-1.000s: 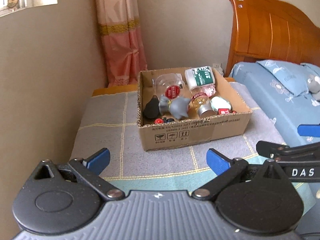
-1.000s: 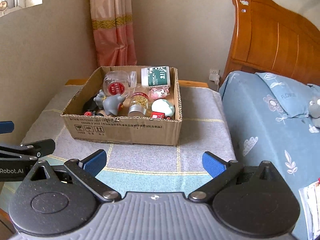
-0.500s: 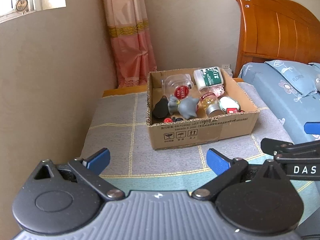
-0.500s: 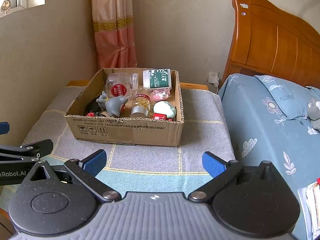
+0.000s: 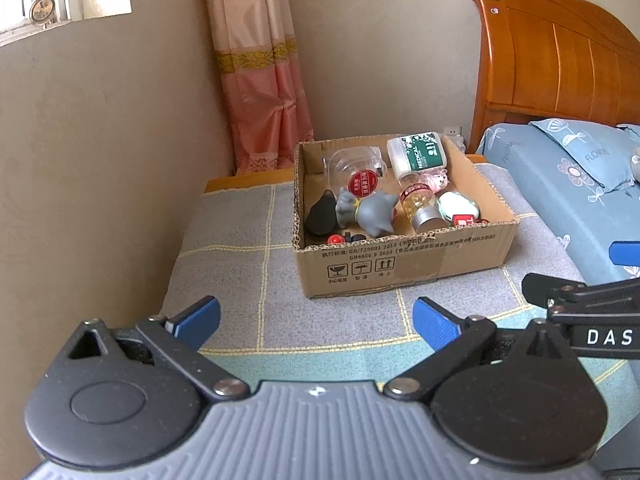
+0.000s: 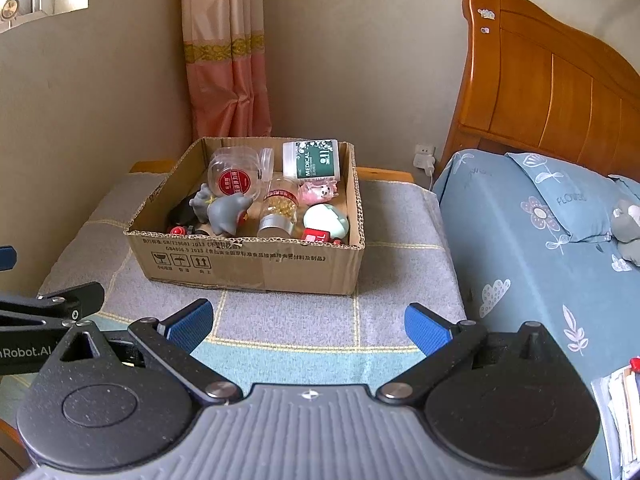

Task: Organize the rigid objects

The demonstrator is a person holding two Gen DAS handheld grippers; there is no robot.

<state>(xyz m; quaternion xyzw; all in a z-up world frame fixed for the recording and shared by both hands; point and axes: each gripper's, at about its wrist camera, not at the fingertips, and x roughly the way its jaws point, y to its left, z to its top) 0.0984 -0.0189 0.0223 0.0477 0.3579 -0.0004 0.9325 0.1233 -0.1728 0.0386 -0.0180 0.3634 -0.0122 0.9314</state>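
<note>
The cardboard box (image 6: 256,264) on the blanket-covered table (image 6: 400,280) already holds the jars, toys and bottles; nothing lies loose outside, so the sorting looks finished. Both the left gripper (image 5: 316,320) and right gripper (image 6: 309,322) hang spread and empty, well short of the box.

Your desk (image 6: 400,272) wears a grey cloth (image 5: 240,264) with yellow grid lines and a teal band at your edge; one open cardboard box (image 6: 256,264) sits directly on it, toward the back; bare wood shows behind.
</note>
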